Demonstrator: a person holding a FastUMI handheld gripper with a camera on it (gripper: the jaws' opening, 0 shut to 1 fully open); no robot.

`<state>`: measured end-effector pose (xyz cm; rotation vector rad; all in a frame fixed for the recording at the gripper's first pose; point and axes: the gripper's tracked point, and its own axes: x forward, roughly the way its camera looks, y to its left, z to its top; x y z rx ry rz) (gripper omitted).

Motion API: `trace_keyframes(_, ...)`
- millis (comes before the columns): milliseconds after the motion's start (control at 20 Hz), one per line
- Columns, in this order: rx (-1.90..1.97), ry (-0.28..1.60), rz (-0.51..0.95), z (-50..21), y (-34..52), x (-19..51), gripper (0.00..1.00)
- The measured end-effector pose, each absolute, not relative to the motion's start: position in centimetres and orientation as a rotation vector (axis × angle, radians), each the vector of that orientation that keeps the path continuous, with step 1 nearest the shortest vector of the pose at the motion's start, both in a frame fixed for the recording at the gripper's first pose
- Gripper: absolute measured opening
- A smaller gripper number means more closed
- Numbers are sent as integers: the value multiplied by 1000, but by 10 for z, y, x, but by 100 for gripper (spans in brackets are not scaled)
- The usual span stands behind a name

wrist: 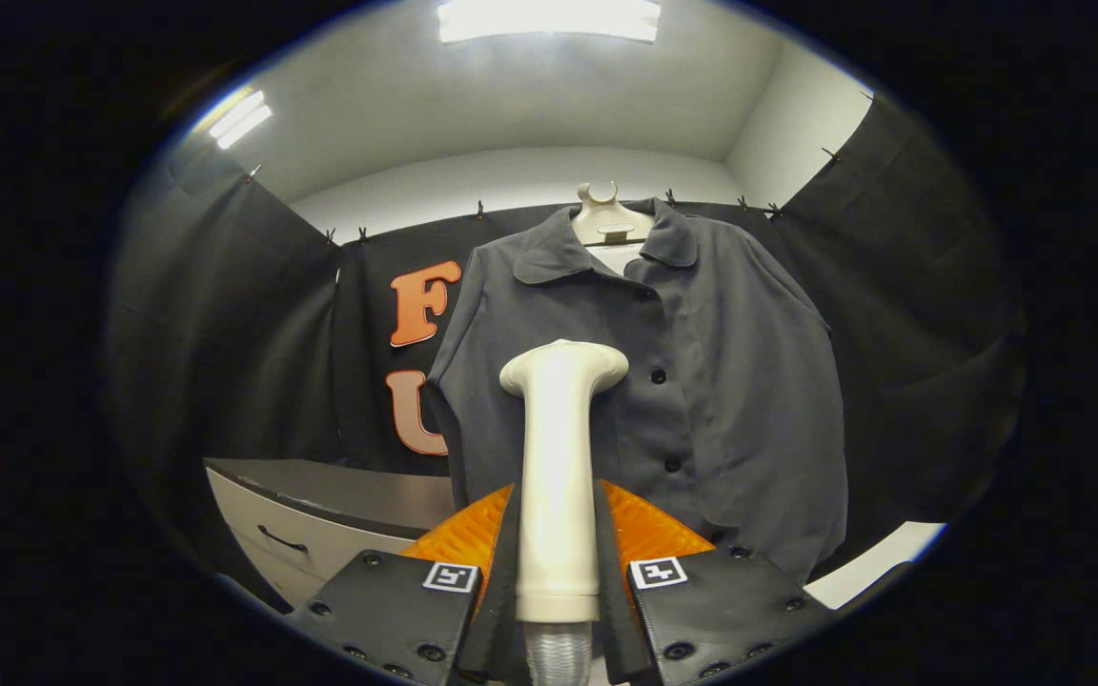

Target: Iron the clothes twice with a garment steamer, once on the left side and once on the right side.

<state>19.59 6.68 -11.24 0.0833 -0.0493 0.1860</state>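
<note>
A dark grey buttoned shirt (701, 381) hangs on a pale hanger form (606, 221) against the booth wall, straight ahead. A cream garment steamer (559, 457) stands upright between my fingers, its wide head level with the shirt's chest, left of the button row. My gripper (557, 572) is shut on the steamer's handle, both fingers pressing its sides. A ribbed clear hose (559, 655) leaves the handle's lower end. Whether the head touches the cloth I cannot tell.
A grey-topped cabinet with a white drawer and dark handle (320, 519) stands low, left of the shirt. A white surface (883, 562) shows low beyond the shirt's right hem. Black cloth walls close in on both sides; ceiling lights shine above.
</note>
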Motion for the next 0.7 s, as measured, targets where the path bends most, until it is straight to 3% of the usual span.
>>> trace_keyframes(700,93,79,182,-197,53,141,44)
